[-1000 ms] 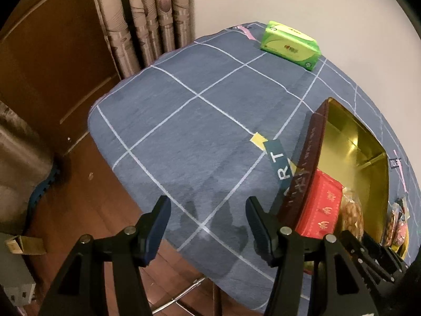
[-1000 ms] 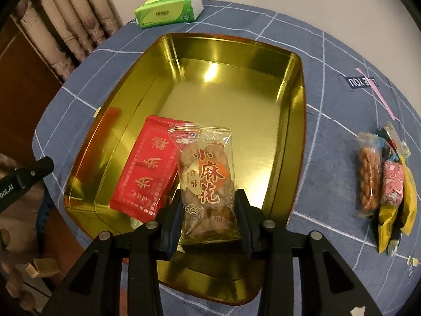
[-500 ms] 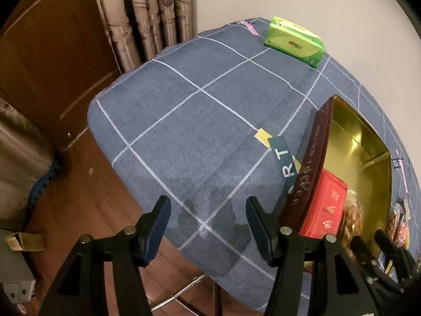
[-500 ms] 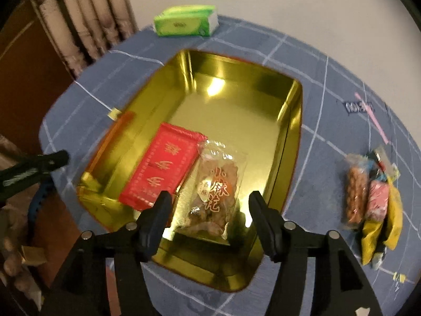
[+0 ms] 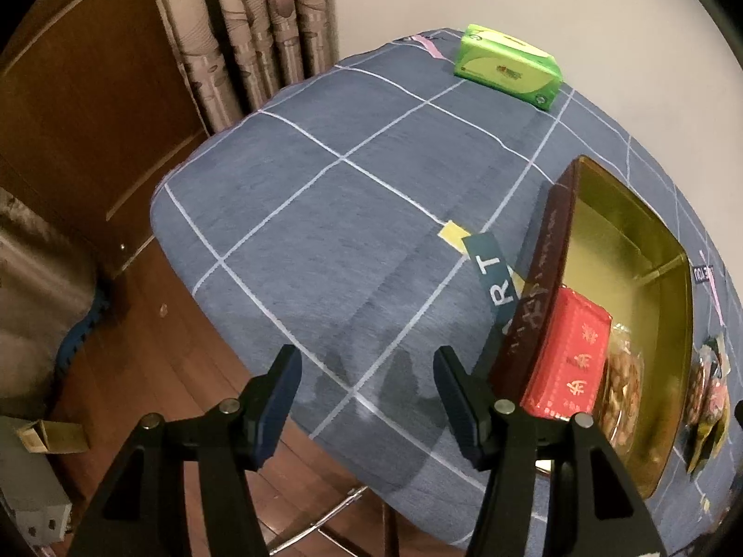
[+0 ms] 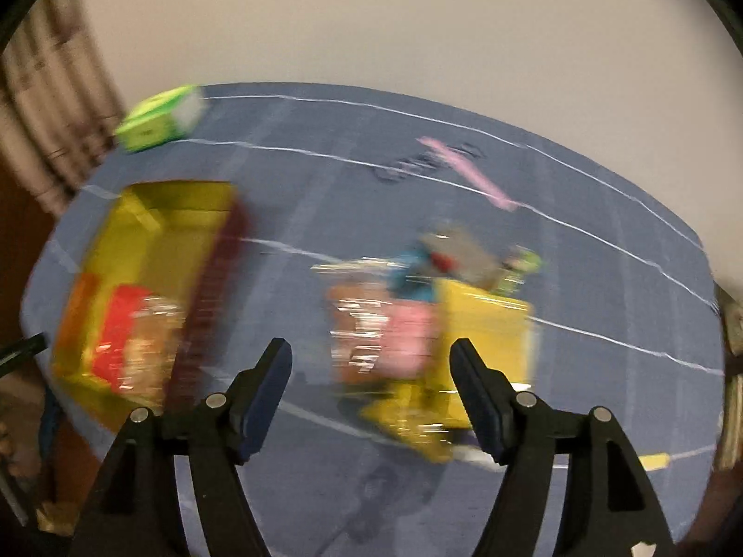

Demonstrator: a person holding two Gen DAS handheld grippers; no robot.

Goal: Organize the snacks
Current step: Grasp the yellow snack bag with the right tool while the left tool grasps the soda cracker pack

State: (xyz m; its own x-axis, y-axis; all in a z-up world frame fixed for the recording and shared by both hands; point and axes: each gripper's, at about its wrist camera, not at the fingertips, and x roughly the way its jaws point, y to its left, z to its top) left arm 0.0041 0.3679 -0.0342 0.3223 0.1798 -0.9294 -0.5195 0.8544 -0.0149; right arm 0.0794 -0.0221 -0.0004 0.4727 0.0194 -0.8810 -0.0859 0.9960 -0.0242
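Left wrist: sharp tin (image 5: pixel 668 278), left tool (image 5: pixel 367 399) wide, right wrist: blurred, right tool (image 6: pixel 371 385) opening, empty.

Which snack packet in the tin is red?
The flat red packet against the tin's left wall; the clear packet beside it shows brown twists.

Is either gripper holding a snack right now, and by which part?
Nothing is held. Left gripper open over the blue checked tablecloth; right gripper jaws just opened, empty.

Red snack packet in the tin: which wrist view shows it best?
Left wrist view. The red snack packet is sharp there, lying in the gold tin against its near wall. Right wrist view shows it only as a motion-blurred red smear at the left.
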